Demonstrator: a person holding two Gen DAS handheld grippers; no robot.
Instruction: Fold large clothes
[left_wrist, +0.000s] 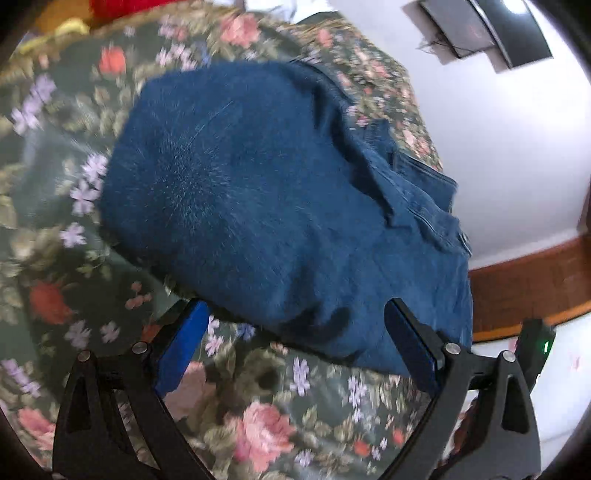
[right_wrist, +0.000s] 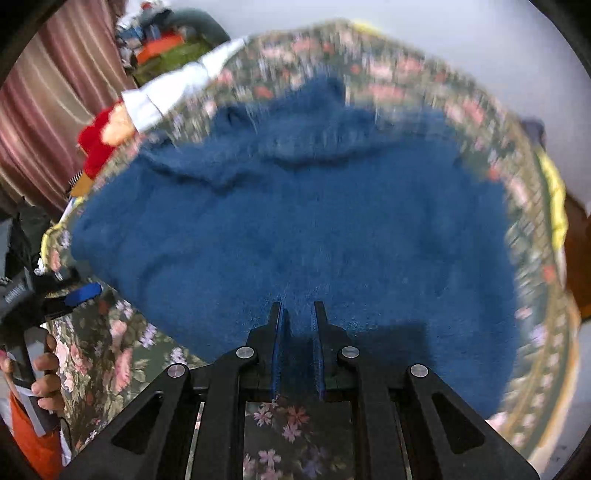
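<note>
A large blue garment (left_wrist: 266, 192) lies spread on a floral bedspread (left_wrist: 258, 417), with stitched seams and folds toward its right side. My left gripper (left_wrist: 297, 314) hovers at the garment's near edge. Its jaws stand wide open, one blue pad (left_wrist: 184, 343) over the bedspread and the other over the cloth, with nothing pinched. In the right wrist view the blue garment (right_wrist: 295, 221) fills the middle. My right gripper (right_wrist: 298, 317) is shut on its near edge, and blue cloth runs down between the pads. The left gripper (right_wrist: 79, 293) shows at the far left, held by a hand (right_wrist: 46, 376).
A white cloth (right_wrist: 173, 92), a red item (right_wrist: 96, 144) and a pile of clothes (right_wrist: 162, 44) lie beyond the bed's far left corner, next to a striped curtain (right_wrist: 48, 99). A white wall (left_wrist: 498, 147) with dark screens (left_wrist: 480, 29) stands to the right, and a wooden edge (left_wrist: 524, 288) runs below it.
</note>
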